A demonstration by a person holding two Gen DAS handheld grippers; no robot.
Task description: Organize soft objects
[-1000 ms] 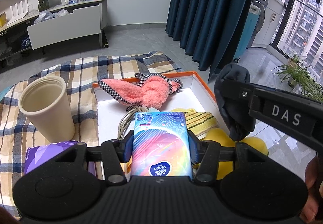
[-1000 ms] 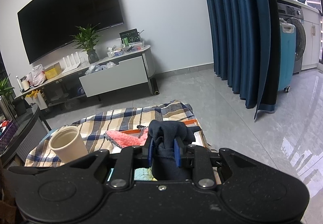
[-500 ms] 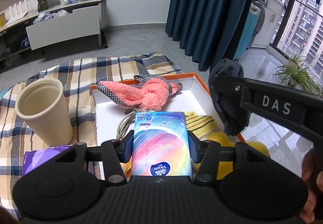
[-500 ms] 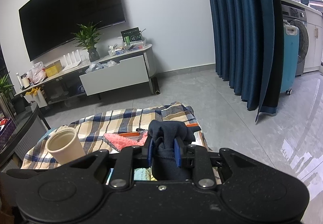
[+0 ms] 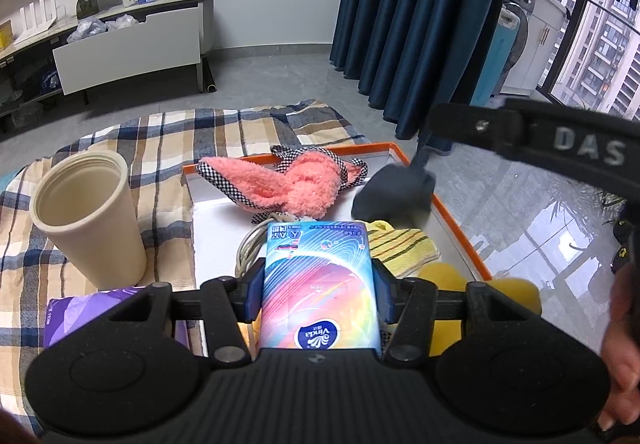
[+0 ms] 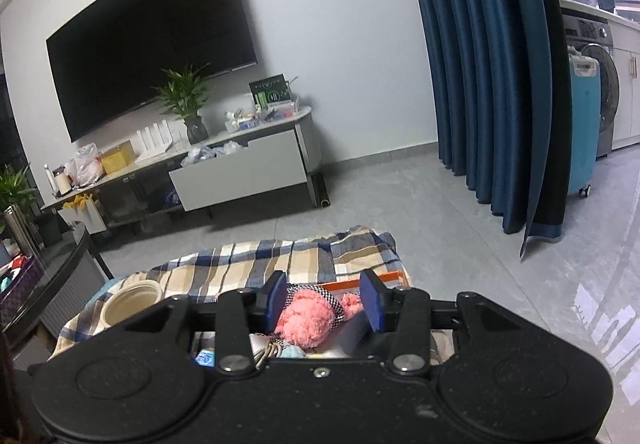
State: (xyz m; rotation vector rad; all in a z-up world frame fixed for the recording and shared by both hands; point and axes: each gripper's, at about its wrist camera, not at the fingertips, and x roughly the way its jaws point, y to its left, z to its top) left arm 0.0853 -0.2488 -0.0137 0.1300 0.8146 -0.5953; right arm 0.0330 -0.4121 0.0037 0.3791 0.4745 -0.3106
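My left gripper (image 5: pixel 319 294) is shut on a rainbow-coloured tissue pack (image 5: pixel 320 276), held over the near end of a white tray with an orange rim (image 5: pixel 456 220). The jaws of my right gripper (image 6: pixel 324 296) are opening and nothing is between its blue pads (image 6: pixel 370 300). A dark blue cloth (image 5: pixel 394 192), blurred, is dropping into the tray's far right corner, below the right gripper's black frame (image 5: pixel 520 128). In the tray lie a pink fluffy cloth with checked trim (image 5: pixel 296 184) (image 6: pixel 306 320), a yellow striped cloth (image 5: pixel 400 244) and a yellow soft object (image 5: pixel 444 276).
A coiled white cable (image 5: pixel 250 248) lies in the tray beside the pack. A beige cup (image 5: pixel 86 220) stands upright on the plaid blanket (image 5: pixel 200 140) left of the tray, with a purple packet (image 5: pixel 80 314) in front of it. A hand (image 5: pixel 620 356) shows at the right edge.
The right gripper opened and let go of the dark blue cloth, which dropped from its pads towards the tray. The left gripper stayed still with the tissue pack.
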